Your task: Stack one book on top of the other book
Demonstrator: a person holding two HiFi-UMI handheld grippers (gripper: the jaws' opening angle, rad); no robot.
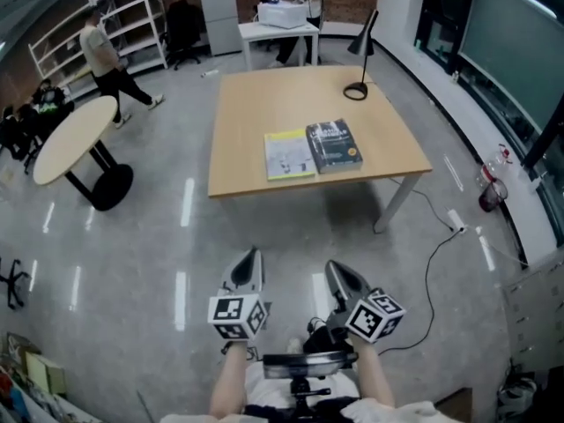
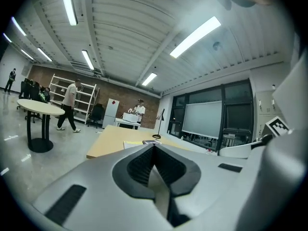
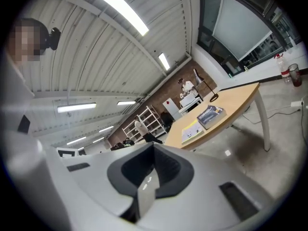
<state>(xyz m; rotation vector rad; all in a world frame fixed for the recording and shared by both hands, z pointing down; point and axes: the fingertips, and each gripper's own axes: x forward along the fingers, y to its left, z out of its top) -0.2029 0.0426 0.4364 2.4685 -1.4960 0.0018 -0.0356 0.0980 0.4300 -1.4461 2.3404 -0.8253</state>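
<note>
Two books lie side by side near the front edge of a square wooden table (image 1: 264, 104): a yellow-and-white book (image 1: 288, 155) on the left and a dark book (image 1: 334, 144) on the right, touching along one edge. Both show small in the right gripper view, the yellow-and-white book (image 3: 191, 129) and the dark book (image 3: 211, 115). My left gripper (image 1: 249, 259) and right gripper (image 1: 340, 274) hang over the floor well short of the table, both shut and holding nothing. In the left gripper view the books (image 2: 139, 143) are a thin sliver on the tabletop.
A black desk lamp (image 1: 359, 60) stands at the table's far right. A round table (image 1: 75, 139) is off to the left, with a person (image 1: 106, 60) walking beyond it. A power strip and cable (image 1: 454, 223) lie on the floor right of the table. Another person stands at a white desk (image 1: 280, 29) behind.
</note>
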